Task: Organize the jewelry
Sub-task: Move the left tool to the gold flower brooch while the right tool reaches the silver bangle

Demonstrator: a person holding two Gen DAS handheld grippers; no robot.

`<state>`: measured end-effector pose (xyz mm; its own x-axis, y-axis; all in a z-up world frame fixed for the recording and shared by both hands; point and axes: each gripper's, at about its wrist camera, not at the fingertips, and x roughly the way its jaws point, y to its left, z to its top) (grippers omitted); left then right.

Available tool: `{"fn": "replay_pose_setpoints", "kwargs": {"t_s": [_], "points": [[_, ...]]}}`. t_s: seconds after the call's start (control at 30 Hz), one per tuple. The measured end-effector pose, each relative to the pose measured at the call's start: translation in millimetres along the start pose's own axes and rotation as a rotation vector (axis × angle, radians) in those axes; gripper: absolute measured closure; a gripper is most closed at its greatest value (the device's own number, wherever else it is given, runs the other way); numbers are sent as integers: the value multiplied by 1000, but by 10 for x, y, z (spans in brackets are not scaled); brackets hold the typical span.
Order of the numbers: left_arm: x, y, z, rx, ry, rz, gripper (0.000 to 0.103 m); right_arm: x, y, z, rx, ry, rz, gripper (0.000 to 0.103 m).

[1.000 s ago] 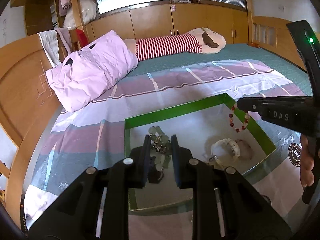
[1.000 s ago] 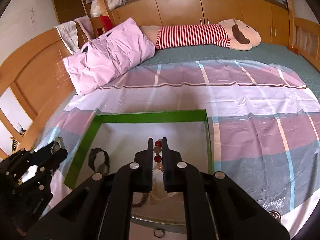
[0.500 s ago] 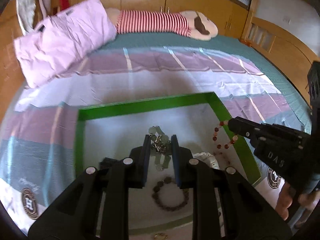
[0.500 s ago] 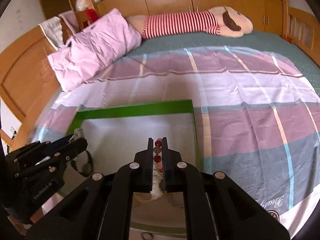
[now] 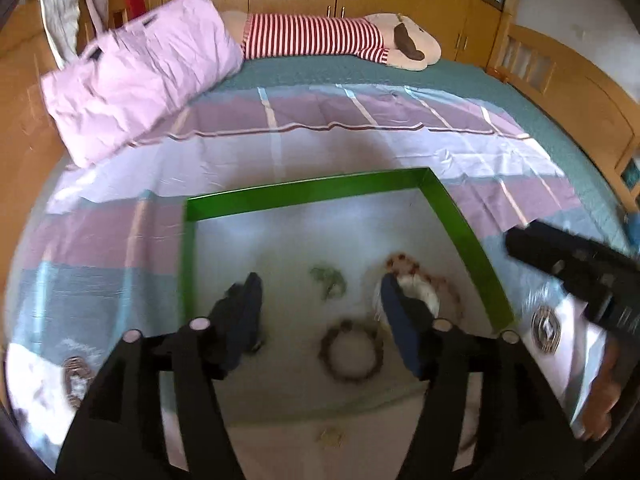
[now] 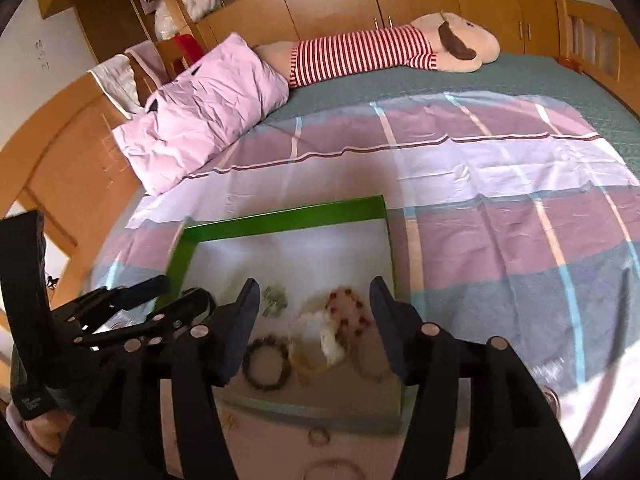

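Presently, one green-walled tray (image 5: 312,194) lies on a bed (image 6: 500,208) covered by a checked sheet, and it carries the jewelry. Five or so pieces can be counted inside it in the right wrist view: one green bead cluster (image 6: 275,299), one red bead bracelet (image 6: 347,307), one white piece (image 6: 329,338), one dark bead ring (image 6: 267,362) and one pale yellowish loop (image 6: 306,360); blur prevents a firmer count. At least two small rings (image 6: 319,436) lie outside the tray on its near side. One pink pillow (image 5: 140,84) and one striped plush toy (image 5: 340,40) sit at the far end of the bed. There are two tools. The left hand-held gripper (image 5: 320,300) has its jaws well apart and opening, over the tray floor, with nothing clamped; the green bead cluster (image 5: 329,278) lies loose on the tray between the fingers' lines. The right hand-held gripper (image 6: 310,304) likewise stands apart and opening, empty, with the red bead bracelet and white piece lying on the tray below the gap. The left wrist view alone shows a round printed emblem (image 5: 546,328) on the sheet right of the tray and part of a hand (image 5: 600,400) beneath the other tool. The right wrist view alone shows the rings in front of the tray clearly, and a chair with cloth draped on it (image 6: 120,76) beside the headboard.
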<state>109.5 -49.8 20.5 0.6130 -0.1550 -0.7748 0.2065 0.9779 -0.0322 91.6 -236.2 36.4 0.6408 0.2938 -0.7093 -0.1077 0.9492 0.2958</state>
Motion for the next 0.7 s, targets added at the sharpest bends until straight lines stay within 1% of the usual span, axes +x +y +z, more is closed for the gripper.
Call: {"fn": "replay_pose_setpoints", "kwargs": {"t_s": [0.07,0.1,0.13,0.17,0.2,0.23,0.27,0.33,0.37,0.4,0.43,0.53,0.63,0.67,0.7], "points": [[-154,62,-169,-14,-9,1,37,-137,-55,-150,18,46,8,45],[-223,121,-350,-32,3,-11,35,-163,-74,-218,14,69,5,45],[-238,157,-467,-33,27,-17,35,-192,-101,-344,8,102,-15,45],[-237,199,-631,-23,65,-14,35,-191,-115,-444,2,129,-39,45],[-216,256,-844,-8,124,21,35,-176,-130,-556,-9,163,-61,45],[-200,308,-981,-4,162,48,35,-132,-134,-702,-28,217,-79,45],[-192,374,-1119,-10,195,57,35,-71,-131,-846,-44,273,-88,45],[-178,506,-1308,-70,242,16,35,41,-93,-1074,-74,358,-94,45],[-171,539,-1368,-92,257,-4,35,94,-50,-1172,-99,391,-103,41],[-169,548,-1422,-98,267,-17,34,127,-17,-1237,-121,408,-114,34],[-163,519,-1488,-80,270,-12,33,170,48,-1318,-157,419,-137,32],[-92,372,-1611,9,284,24,32,253,178,-1439,-225,430,-165,32],[-1,283,-1701,61,296,21,33,324,238,-1500,-263,445,-193,32],[27,262,-1740,73,301,24,35,349,235,-1507,-267,448,-205,32],[66,255,-1770,81,307,25,40,376,220,-1519,-267,453,-218,32]]}}
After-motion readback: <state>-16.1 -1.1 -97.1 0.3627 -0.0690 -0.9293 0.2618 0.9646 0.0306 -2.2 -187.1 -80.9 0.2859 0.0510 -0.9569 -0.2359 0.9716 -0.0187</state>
